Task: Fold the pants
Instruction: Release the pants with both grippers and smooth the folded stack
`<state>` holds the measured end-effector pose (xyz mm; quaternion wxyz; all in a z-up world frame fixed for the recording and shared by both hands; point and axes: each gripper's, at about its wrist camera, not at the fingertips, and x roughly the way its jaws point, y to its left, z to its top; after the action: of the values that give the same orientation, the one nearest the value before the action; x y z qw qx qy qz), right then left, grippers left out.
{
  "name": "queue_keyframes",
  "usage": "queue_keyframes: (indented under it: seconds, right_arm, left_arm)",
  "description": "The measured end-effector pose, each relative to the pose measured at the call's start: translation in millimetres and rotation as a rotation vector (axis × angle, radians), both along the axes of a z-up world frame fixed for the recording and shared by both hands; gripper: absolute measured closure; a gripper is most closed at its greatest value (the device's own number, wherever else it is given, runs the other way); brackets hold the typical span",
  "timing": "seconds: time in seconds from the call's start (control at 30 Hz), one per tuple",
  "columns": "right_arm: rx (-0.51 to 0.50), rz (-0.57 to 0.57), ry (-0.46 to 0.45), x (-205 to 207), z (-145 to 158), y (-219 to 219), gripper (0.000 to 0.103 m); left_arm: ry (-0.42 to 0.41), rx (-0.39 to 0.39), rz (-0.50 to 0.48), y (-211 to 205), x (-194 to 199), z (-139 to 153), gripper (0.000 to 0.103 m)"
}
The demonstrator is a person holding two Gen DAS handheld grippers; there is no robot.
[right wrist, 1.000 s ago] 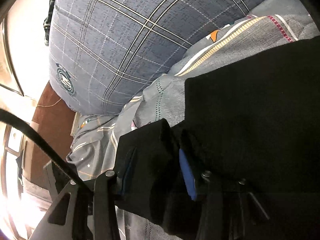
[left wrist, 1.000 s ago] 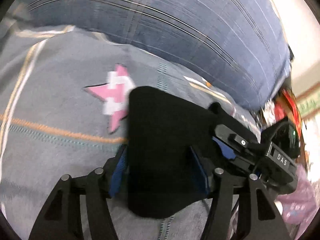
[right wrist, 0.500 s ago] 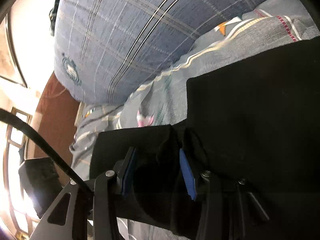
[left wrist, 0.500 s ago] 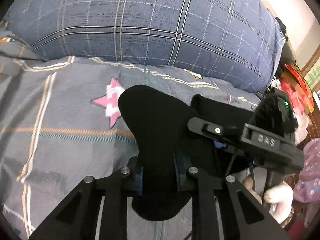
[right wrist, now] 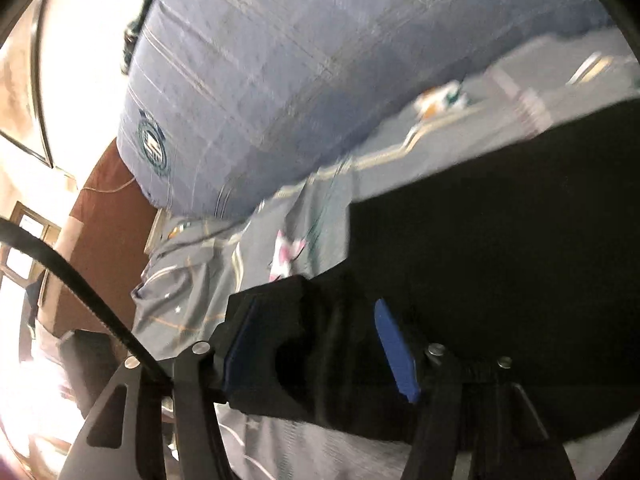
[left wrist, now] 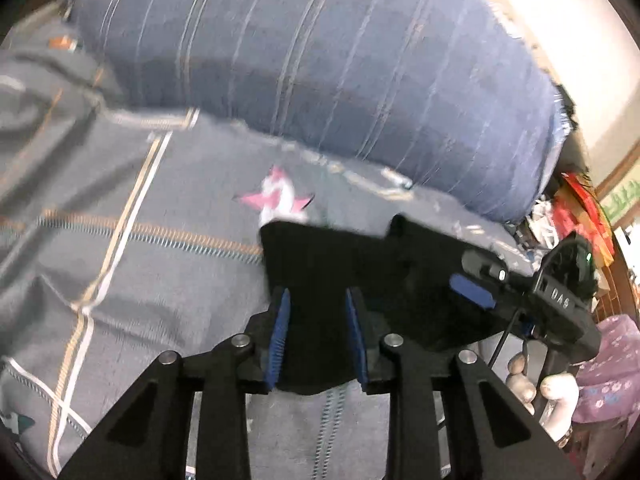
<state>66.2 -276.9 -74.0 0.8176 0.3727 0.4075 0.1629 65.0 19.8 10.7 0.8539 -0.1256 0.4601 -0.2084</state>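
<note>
Two claws (left wrist: 316, 320) (right wrist: 320, 344), seemingly soft black pants (right wrist: 500, 260)

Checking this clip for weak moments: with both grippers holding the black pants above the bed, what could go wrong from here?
1. The left gripper has black pants between its pads only near the edge; the cloth could slip out.
2. The right gripper pinches bunched fabric, so the fold may land creased.
3. Both views are motion-blurred; a fast move may misalign the edges on the bedsheet.
</note>
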Motion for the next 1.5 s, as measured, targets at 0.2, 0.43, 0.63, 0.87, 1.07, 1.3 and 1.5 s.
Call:
queue_keyframes:
  seconds: [0.2, 0.43, 0.63, 0.87, 1.07, 1.3, 1.5]
  right_arm:
    - [-0.080, -0.037, -0.015, -34.5, -4.1, -22.6, 0.038]
    - [-0.179, -0.103, -0.078, -57.3, -16.0, -50.4, 0.040]
    - [-0.152, -0.117, -0.123, -63.9, -8.6, -69.2, 0.039]
    - [-0.144, -0.189, -0.154, -82.9, 2.6, -86.5, 0.036]
    - [-0.123, -0.219, -0.146, -87.5, 2.9, -90.2, 0.036]
    - [-0.085, -0.246, -0.140, -93.9, 0.4, -89.4, 0.036]
    - [-0.070, -0.267, -0.129, -100.5, -1.9, -93.3, 0.036]
  left_arm:
    - [-0.040, 0.118, -0.111, -56.8, 6.8, -10.3, 0.061]
    - [-0.075, 0.334, -0.141, -103.5, 20.8, -54.9, 0.058]
    - [-0.071, 0.371, -0.098, -113.2, 4.9, -29.1, 0.057]
    - [-0.224, 0.382, -0.126, -136.7, -64.3, 23.9, 0.043]
    - [-0.328, 0.485, -0.168, -153.0, -101.0, 42.5, 0.041]
    - [-0.329, 0.532, -0.177, -157.7, -113.6, 42.2, 0.041]
    - [-0.339, 0.559, -0.188, -161.4, -124.4, 42.7, 0.041]
